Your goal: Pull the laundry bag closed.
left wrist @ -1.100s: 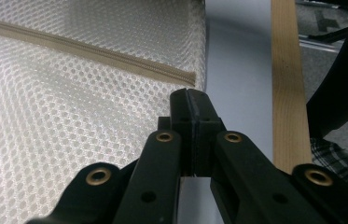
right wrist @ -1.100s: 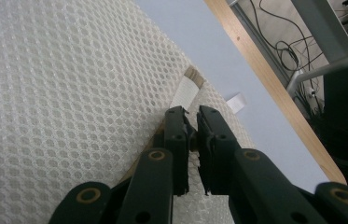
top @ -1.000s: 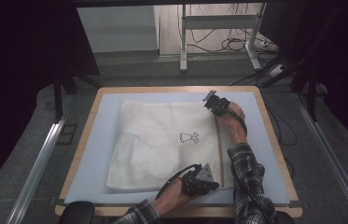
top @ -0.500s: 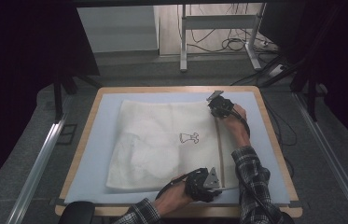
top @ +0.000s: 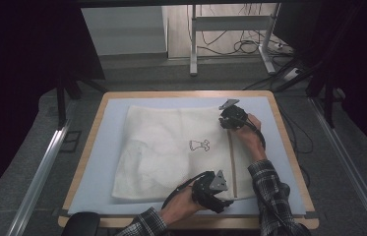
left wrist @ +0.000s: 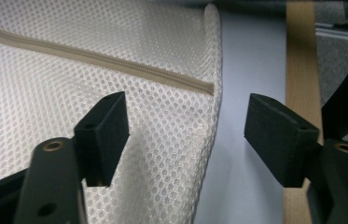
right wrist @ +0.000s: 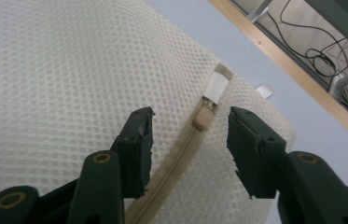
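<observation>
A white mesh bag (top: 171, 147) lies flat on the pale blue mat (top: 107, 162), with a beige zipper (top: 232, 162) along its right side. My left gripper (top: 226, 197) sits at the bag's near right corner. Its jaws have just been opening and stand apart, with the bag's edge (left wrist: 211, 107) and the zipper's end (left wrist: 199, 86) between them, untouched. My right gripper (top: 226, 123) is at the far end of the zipper. Its jaws have also just been opening, and the zipper pull (right wrist: 202, 119) lies between them with space on both sides.
A wooden rim (top: 289, 147) frames the mat. A small black drawing (top: 199, 145) marks the bag's middle. Cables (top: 250, 46) and a metal table leg (top: 193, 39) are on the floor beyond the far edge. Grey rails (top: 38, 172) run along both sides.
The right gripper has shifted slightly to the right and nearer at the bag's far right corner. The left hand has stayed in place at the near corner.
</observation>
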Tool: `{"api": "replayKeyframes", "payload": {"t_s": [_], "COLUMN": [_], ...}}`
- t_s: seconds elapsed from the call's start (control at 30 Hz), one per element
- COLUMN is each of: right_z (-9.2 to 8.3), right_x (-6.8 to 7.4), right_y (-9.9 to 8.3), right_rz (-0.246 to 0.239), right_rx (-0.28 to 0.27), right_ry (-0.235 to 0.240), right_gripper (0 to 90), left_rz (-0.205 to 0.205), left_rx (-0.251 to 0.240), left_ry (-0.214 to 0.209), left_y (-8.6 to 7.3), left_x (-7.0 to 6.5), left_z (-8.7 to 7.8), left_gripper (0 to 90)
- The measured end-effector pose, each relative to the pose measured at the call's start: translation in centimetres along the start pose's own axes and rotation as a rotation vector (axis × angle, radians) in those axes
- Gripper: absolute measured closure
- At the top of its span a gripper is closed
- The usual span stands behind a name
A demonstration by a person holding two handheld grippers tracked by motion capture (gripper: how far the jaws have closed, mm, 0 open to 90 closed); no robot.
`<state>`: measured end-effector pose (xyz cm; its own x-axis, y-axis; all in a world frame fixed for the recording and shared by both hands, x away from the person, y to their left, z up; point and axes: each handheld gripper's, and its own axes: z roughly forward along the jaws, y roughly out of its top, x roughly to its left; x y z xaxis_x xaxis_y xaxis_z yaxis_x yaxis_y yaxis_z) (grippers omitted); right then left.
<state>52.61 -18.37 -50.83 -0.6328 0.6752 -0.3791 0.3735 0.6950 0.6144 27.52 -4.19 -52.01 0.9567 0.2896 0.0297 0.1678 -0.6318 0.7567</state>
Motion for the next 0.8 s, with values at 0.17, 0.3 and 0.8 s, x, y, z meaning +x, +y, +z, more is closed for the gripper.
{"api": "replayKeyframes", "payload": {"t_s": [0.17,0.3,0.8], "right_z": [-1.1,-1.9,-3.7], "right_x": [0.7,1.0,1.0], "right_y": [0.1,0.0,-1.3], "right_rz": [0.016,0.023,0.091], "right_rx": [-0.027,-0.038,-0.041], "right_ry": [0.028,0.040,0.081], "right_gripper": [44.8,41.0,28.8], "left_rz": [0.004,-0.024,-0.041], "left_rx": [-0.019,-0.030,-0.007], "left_ry": [-0.012,-0.048,-0.091], "left_y": [-0.1,-0.1,-0.8], "left_x": [0.0,0.1,-0.4], "left_z": [-0.7,-1.2,-2.0], "left_gripper": [23.7,21.5,12.1]}}
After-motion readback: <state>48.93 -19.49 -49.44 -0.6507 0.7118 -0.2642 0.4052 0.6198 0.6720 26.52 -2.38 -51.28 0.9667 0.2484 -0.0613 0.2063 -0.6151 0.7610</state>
